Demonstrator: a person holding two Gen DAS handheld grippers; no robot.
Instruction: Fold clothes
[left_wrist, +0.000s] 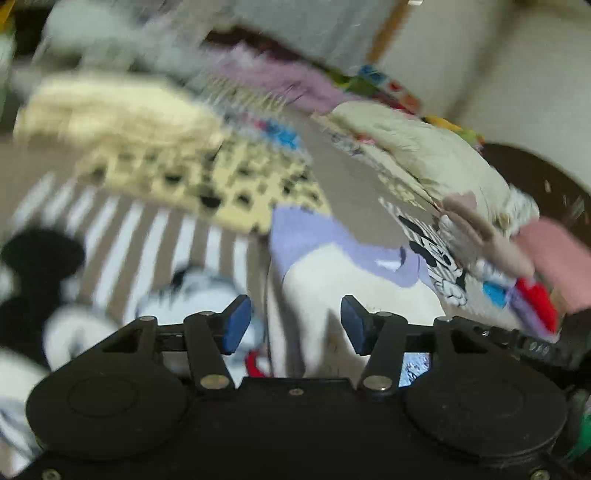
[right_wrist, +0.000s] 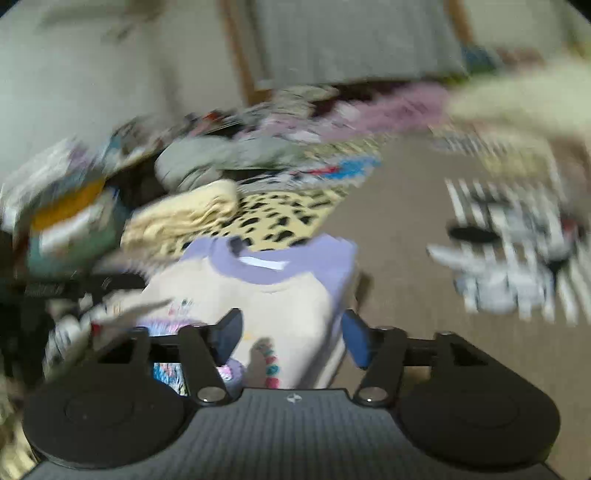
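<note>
Right wrist view shows my right gripper (right_wrist: 291, 341) and left gripper (left_wrist: 295, 325) both parted, gripping nothing, so I should pinch the cream shirt (right_wrist: 280, 310) toward twelve o'clock squarely.

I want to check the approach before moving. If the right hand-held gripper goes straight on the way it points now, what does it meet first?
Most likely the cream shirt with the lilac collar, lying right ahead of the right hand-held gripper, between its open fingers. Blur makes the depth uncertain.
</note>
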